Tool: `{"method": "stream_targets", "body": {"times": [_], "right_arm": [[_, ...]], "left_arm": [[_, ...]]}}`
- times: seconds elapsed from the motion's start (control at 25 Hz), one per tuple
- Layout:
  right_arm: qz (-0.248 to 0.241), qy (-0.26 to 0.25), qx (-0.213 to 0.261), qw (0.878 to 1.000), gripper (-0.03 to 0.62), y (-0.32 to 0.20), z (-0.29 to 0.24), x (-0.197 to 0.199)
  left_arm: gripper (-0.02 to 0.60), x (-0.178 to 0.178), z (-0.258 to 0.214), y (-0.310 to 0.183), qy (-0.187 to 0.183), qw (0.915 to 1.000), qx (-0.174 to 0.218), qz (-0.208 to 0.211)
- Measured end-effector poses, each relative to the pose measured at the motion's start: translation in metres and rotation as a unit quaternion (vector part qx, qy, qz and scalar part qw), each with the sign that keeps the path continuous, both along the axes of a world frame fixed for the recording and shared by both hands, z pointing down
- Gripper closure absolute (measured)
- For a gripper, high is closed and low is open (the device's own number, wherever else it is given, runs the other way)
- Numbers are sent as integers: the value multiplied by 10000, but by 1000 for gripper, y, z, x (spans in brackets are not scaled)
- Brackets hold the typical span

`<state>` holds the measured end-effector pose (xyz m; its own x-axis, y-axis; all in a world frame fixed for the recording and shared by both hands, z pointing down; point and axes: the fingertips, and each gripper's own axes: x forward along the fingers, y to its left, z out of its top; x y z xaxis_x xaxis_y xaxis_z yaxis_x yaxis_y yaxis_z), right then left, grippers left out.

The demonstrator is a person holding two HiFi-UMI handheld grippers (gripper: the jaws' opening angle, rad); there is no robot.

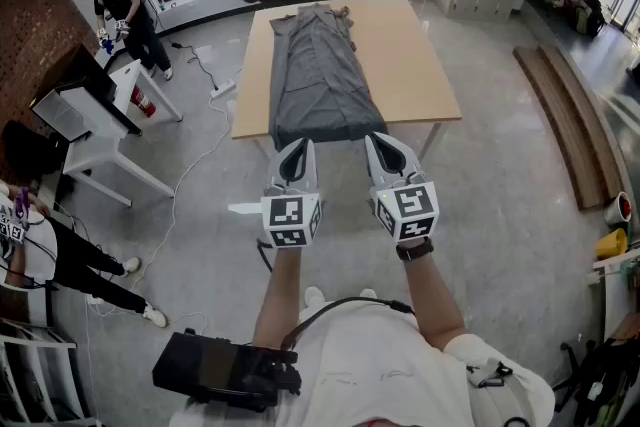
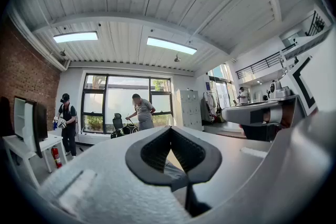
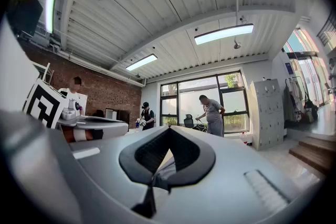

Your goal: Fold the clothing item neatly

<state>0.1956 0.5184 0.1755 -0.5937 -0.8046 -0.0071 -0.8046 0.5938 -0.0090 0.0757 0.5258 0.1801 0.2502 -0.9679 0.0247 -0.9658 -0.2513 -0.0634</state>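
**Status: folding not begun.**

- The garment (image 1: 318,75) is in the upper centre of the head view. It lies full length along the table (image 1: 410,65), collar end at the far edge and lower hem at the near edge.
- No cross fold is visible. Whether the sides are already turned in cannot be determined.
- The left gripper (image 1: 296,155) and the right gripper (image 1: 388,153) are at frame centre, side by side, short of the table and apart from the cloth.
- Both gripper views show the jaws pressed together with nothing pinched between them.

**Remaining, as judged:** the whole task. Approach the hem, grip the fabric, fold it over, and square the stack.
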Motion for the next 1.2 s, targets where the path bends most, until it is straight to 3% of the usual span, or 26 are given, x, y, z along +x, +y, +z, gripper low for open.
{"method": "stream_targets", "body": {"times": [0.28, 0.48, 0.64, 0.96, 1.2], "right_arm": [[-74, -183, -160, 9997, 597, 5, 16, 24], [-94, -404, -473, 9980, 597, 3, 46, 28], [-42, -558, -704, 9959, 597, -8, 62, 29], [316, -369, -831, 9954, 597, -95, 80, 35], [134, -359, -741, 9965, 597, -175, 58, -28]], "left_arm": [[580, 29, 14, 9, 8, 9999, -133, 38], [580, 38, 44, 10, -170, 9985, -509, 113], [580, 39, 61, -7, -75, 9972, -709, 216], [580, 47, 86, -98, 169, 9945, -836, 606], [580, -13, 56, -184, 286, 9968, -560, 494]]}}
